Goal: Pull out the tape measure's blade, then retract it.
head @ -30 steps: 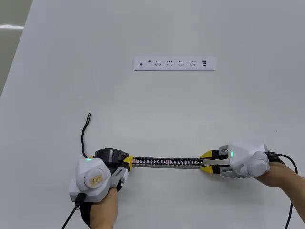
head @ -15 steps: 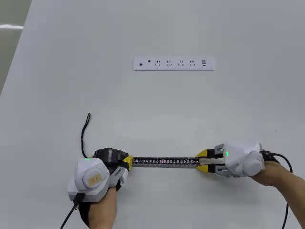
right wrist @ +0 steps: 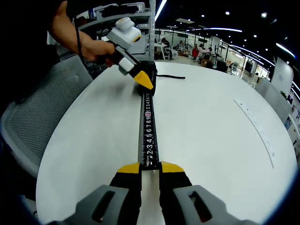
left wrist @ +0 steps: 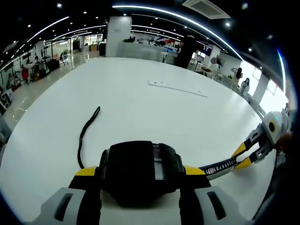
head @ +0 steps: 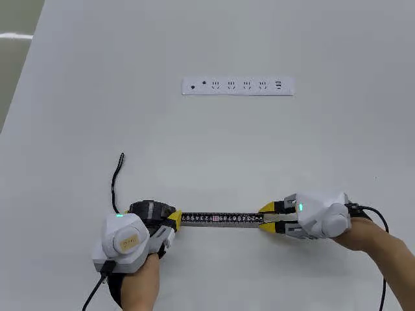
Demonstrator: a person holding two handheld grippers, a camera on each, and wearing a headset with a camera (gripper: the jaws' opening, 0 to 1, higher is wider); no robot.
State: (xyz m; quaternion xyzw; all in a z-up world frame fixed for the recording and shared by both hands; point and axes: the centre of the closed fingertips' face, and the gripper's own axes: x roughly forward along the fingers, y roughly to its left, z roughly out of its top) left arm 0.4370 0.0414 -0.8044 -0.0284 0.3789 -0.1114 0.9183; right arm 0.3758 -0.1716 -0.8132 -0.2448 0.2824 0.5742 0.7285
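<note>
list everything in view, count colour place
table: 1, white, under everything
power strip: 1, white, table's far side
tape measure: 1, black, near side, left
blade: 1, black with white numbers, stretched between the grippers
strap: 1, black, by the tape measure
chair: 1, grey mesh, beside the table
left gripper: 1, white, yellow-tipped fingers shut on the tape measure
right gripper: 1, white, yellow-tipped fingers shut on the blade
left hand, right hand: 2, behind the grippers

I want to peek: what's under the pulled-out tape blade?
Only white table shows under the blade. Its tip is hidden inside the right tongs; the left tongs hold the case.
</note>
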